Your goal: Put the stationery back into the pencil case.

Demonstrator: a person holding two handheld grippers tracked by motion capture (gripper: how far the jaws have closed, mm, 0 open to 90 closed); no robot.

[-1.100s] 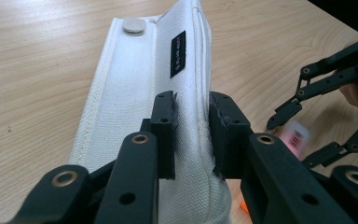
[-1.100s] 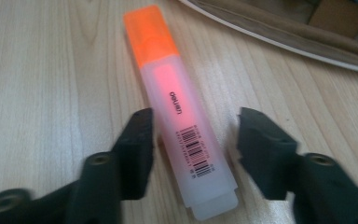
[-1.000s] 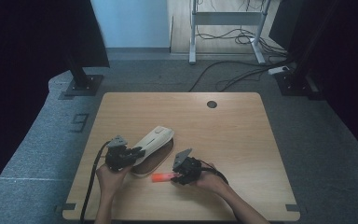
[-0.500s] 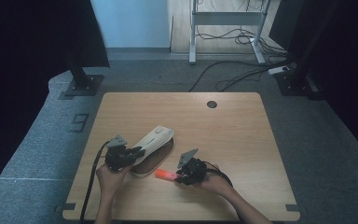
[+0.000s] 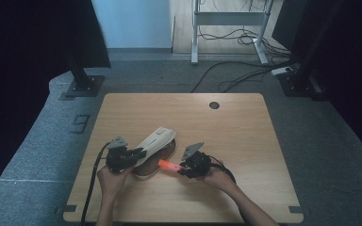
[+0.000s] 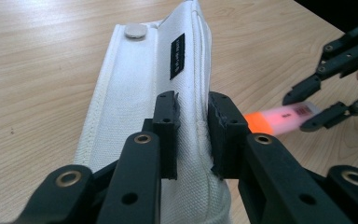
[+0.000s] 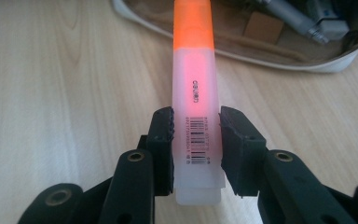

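The right gripper (image 7: 196, 142) has its two black jaws pressed tight on the pale end of an orange highlighter (image 7: 195, 93). The pen's bright orange cap points away from the gripper, toward the open mouth of a white pencil case (image 7: 307, 56). Some pens lie inside the case. In the high view the right gripper (image 5: 181, 168) is near the middle of the wooden table (image 5: 264, 141), close to its near edge, and the highlighter (image 5: 168, 165) sticks out to the left, its tip just beside the case (image 5: 154, 142).

The left gripper (image 6: 193, 135) is closed on the white cloth flap of the case (image 6: 135, 88), pinching a fold of it between its jaws. A round metal snap and a small black label sit on the flap. In the high view the left gripper (image 5: 139, 153) is at the left end of the case.

Since a moment ago the highlighter has moved a little to the left, closer to the case. The left gripper has stayed where it was, still holding the flap.
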